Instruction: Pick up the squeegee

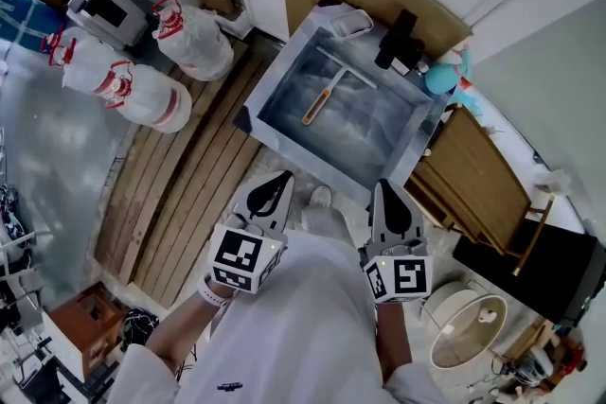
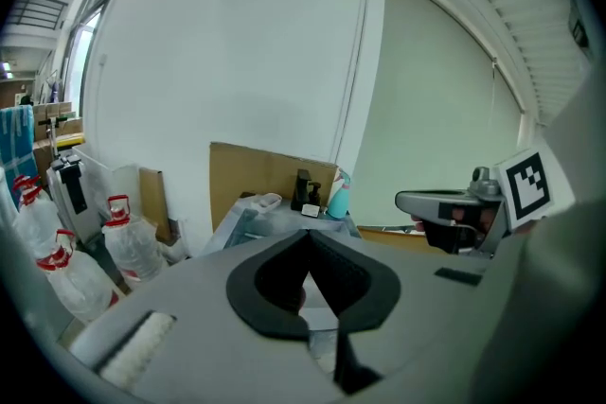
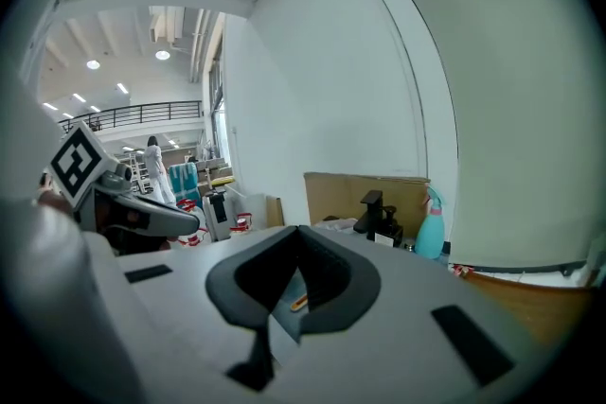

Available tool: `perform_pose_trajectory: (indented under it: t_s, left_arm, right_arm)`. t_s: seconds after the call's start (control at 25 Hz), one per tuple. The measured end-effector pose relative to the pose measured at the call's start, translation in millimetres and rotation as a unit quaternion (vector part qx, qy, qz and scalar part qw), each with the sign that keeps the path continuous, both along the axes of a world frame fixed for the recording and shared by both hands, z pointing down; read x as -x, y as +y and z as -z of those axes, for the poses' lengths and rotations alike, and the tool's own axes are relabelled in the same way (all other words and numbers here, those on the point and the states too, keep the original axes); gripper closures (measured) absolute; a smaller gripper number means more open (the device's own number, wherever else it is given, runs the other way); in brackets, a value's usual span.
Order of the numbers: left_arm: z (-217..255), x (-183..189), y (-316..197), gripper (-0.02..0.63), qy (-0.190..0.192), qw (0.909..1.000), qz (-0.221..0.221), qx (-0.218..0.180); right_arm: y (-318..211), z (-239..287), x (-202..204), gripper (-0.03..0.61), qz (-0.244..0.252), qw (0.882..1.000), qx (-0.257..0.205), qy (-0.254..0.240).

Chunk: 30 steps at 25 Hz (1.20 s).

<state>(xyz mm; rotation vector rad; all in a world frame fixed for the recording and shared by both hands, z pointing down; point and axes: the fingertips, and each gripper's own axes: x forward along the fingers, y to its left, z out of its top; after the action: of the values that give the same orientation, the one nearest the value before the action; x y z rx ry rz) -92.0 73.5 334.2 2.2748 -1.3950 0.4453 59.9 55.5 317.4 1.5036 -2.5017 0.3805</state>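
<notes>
- So far nothing is picked up: the left gripper (image 1: 282, 179) has its jaws pressed together, empty, short of the basin (image 1: 279, 66).
- Ahead, between both grippers, the squeegee (image 1: 327, 90) lies flat in the basin, untouched and well apart from either.
- Likewise, the right gripper (image 1: 386, 189) has its jaws closed on nothing.
- Reaching in, opening and gripping all remain to be done.

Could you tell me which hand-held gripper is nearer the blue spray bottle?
Right. The right hand-held gripper sits before the sink's corner below the spray bottle; the left hand-held gripper is farther left.
</notes>
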Motion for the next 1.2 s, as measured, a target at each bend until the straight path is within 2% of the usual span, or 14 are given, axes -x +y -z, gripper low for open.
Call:
perform_pose_trajectory:
  t_s: [0.24, 0.6, 0.92, 1.2]
  left_arm:
    - [3.2, 3.1, -30.6, 0.617, 0.005, 0.9993, -0.035, -0.006]
    - [-16.2, -3.5, -70.7, 0.617, 0.006, 0.9976, -0.064, 0.024]
    - [-54.0, -18.3, -110.5, 0.617, -0.009, 0.9951, -0.082, 0.053]
    - [-96.6, -33.7, -159.4, 0.617, -0.027, 0.9932, -0.09, 0.068]
  right_arm:
    - [-21.7, 2.8, 13.9, 0.572, -0.015, 1.0, -0.005, 0.005]
    - [-55.1, 2.2, 17.6, 0.572, -0.04, 0.999, -0.006, 0.014]
    - [-83.8, -29.9, 7.0, 0.572, -0.05, 0.998, 0.015, 0.028]
    - [-118.5, -66.5, -1.9, 0.572, -0.053, 0.998, 0.038, 0.02]
